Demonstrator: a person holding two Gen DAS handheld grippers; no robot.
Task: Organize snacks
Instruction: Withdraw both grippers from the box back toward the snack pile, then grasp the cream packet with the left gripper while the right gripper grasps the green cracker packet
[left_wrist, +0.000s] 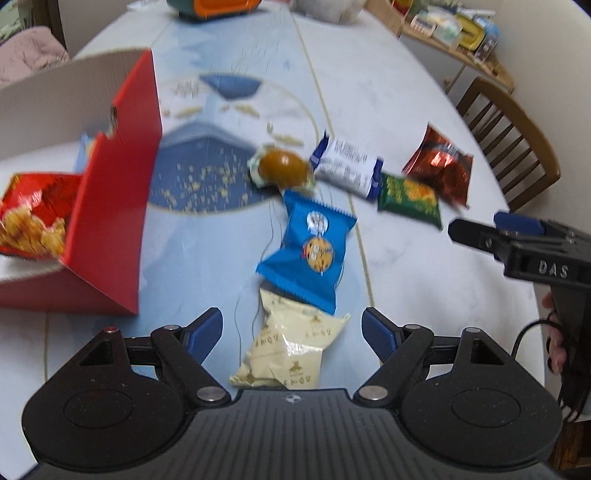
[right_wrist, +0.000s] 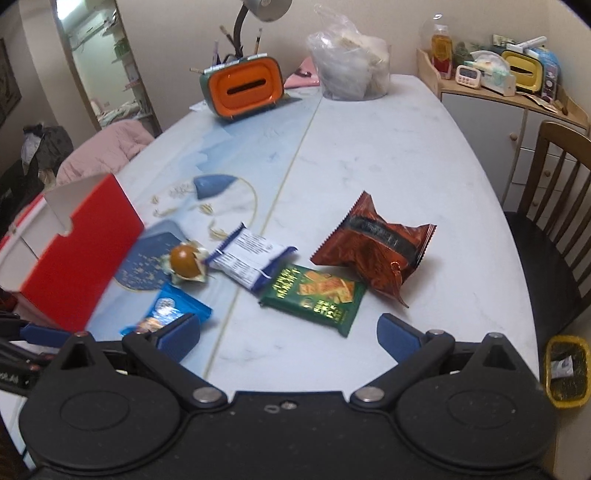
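Note:
My left gripper is open over a cream snack packet lying between its fingers. A blue cookie packet lies just beyond, partly over the cream one. Farther on lie a brown wrapped pastry, a white-and-blue bar, a green cracker packet and a dark red bag. A red box at the left holds a red chip bag. My right gripper is open and empty, just short of the green cracker packet. The right gripper also shows in the left wrist view.
An orange tissue box, a lamp and a plastic bag stand at the table's far end. A wooden chair stands at the right edge. A cluttered cabinet is behind it. A yellow bin sits on the floor.

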